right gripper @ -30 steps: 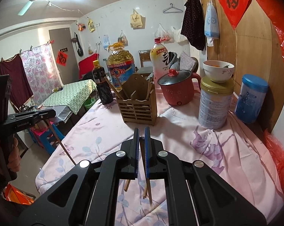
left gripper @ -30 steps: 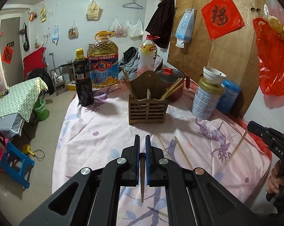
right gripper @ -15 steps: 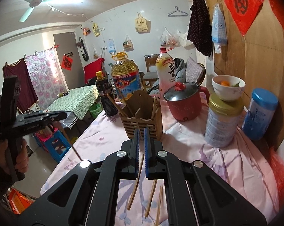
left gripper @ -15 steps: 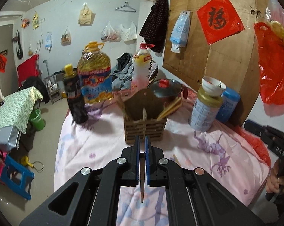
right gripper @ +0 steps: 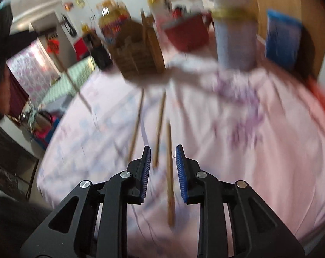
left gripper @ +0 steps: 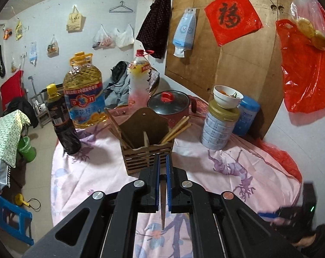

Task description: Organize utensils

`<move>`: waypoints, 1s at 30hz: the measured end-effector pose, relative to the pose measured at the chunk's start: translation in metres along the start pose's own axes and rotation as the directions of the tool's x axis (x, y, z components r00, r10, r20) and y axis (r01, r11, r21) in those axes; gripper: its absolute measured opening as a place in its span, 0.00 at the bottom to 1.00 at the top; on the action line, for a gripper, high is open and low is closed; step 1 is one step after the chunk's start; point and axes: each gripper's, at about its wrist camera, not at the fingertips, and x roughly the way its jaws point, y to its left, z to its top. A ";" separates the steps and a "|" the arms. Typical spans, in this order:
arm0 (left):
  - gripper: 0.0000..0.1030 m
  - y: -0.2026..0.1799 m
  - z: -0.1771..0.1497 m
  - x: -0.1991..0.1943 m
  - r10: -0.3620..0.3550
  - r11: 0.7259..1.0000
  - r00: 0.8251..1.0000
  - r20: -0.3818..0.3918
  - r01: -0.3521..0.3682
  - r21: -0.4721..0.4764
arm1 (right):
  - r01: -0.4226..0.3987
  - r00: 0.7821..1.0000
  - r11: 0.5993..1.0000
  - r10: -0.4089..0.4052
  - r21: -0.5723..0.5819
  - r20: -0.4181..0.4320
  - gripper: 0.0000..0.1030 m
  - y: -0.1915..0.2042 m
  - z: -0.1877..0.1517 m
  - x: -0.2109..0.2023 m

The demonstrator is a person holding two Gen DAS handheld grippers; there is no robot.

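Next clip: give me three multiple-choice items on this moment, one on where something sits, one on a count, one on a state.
1. Where is the white bowl?
A. on the gold-lidded tin
B. inside the holder
C. on the floor

2. How many chopsticks lie loose on the cloth in the right wrist view?
A. one
B. three
C. six

3. What does the left gripper hold?
A. nothing
B. a spoon
C. a chopstick

Key: 1 A, the bowl rests on the tin; 2 B, three chopsticks lie ahead of the opening right gripper; 3 C, a chopstick shows between its shut jaws.
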 end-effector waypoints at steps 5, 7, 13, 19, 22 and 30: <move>0.06 -0.005 0.001 0.008 -0.019 1.000 1.000 -0.012 0.019 0.003 | -0.015 0.996 1.000 0.018 0.026 -0.091 0.26 -0.009 -0.041 0.015; 0.06 -0.007 0.001 0.010 -0.021 1.000 1.000 -0.016 0.022 0.006 | -0.021 0.993 1.000 0.023 0.019 -0.118 0.26 -0.007 -0.051 0.019; 0.06 -0.012 0.003 0.016 -0.037 0.999 0.999 -0.030 0.038 0.020 | 0.004 0.991 0.999 0.002 0.046 -0.136 0.20 -0.011 -0.075 0.028; 0.06 -0.013 0.002 0.013 -0.060 0.997 0.998 -0.032 0.062 0.047 | 0.075 0.996 0.996 -0.072 0.056 -0.058 0.06 -0.001 -0.066 0.011; 0.06 -0.009 0.005 0.008 -0.076 0.996 0.997 -0.024 0.077 0.051 | 0.102 0.994 0.994 -0.103 0.044 0.026 0.06 0.011 -0.044 -0.013; 0.06 0.006 0.022 0.001 -0.110 0.993 0.994 0.020 0.109 0.039 | 0.157 0.962 0.988 -0.151 -0.007 0.229 0.06 0.034 0.041 -0.068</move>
